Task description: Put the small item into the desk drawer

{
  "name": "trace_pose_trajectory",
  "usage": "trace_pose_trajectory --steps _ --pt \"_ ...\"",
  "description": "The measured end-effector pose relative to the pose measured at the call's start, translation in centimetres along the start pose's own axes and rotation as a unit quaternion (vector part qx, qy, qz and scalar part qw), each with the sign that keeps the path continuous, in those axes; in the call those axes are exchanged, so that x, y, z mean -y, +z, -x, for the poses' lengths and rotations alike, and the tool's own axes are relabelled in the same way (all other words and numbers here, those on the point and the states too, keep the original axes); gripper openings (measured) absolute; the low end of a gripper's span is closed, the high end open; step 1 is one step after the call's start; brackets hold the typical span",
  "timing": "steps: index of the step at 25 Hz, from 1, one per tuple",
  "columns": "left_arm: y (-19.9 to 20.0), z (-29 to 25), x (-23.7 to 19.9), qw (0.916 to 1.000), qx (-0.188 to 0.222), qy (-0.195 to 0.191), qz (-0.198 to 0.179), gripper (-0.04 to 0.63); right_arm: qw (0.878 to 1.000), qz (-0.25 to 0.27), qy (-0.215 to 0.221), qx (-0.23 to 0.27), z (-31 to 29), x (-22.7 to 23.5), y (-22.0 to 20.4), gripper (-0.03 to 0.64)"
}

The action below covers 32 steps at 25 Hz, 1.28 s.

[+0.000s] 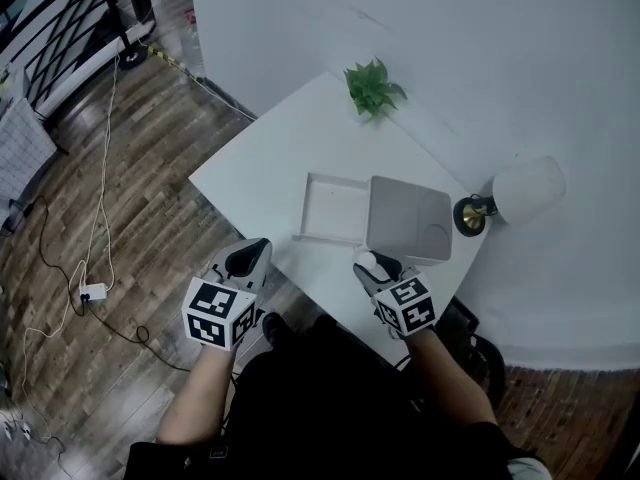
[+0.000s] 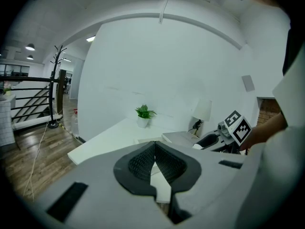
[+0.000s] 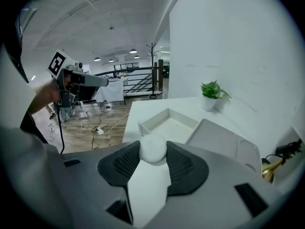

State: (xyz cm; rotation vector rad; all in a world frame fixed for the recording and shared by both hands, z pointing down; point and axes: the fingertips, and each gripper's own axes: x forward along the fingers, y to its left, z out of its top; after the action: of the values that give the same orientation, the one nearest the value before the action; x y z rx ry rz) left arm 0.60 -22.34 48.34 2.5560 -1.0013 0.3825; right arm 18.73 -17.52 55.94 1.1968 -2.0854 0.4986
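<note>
White desk (image 1: 265, 158) fills frame centre in the head view, wood floor (image 1: 120, 198) to its left with a cable and plug block (image 1: 94, 292) that only this view shows clearly. On the desk, right of centre: grey drawer unit (image 1: 408, 218), its white drawer (image 1: 335, 208) pulled out toward the left. Lamp (image 1: 528, 186) at the right edge, potted plant (image 1: 373, 88) at top centre. Left gripper (image 1: 252, 256) sits off the desk's lower left edge. The left gripper view shows its jaw tips meeting with nothing between them. That view also catches the right gripper's marker cube (image 2: 237, 126) at mid right. Right gripper (image 1: 372, 265) is at the desk's near edge, just below the grey unit. Small white ball (image 1: 365, 259) shows there only as a pale spot at its tip. The right gripper view settles it: ball (image 3: 152, 149) is clamped between both pads, the open drawer (image 3: 167, 123) beyond it, apart from it.
</note>
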Motion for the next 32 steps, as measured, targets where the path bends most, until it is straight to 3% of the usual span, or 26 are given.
trace_pose_trajectory --steps 18,32 --pt "4.2 -0.2 -2.0 0.9991 0.028 -0.012 -0.029 0.009 0.996 0.018 0.021 0.083 1.1 -0.7 10.1 0.167" --pt "4.7 -5.2 -3.6 0.9998 0.000 -0.014 -0.017 0.009 0.996 0.027 0.053 0.069 -4.1 2.8 12.0 0.169"
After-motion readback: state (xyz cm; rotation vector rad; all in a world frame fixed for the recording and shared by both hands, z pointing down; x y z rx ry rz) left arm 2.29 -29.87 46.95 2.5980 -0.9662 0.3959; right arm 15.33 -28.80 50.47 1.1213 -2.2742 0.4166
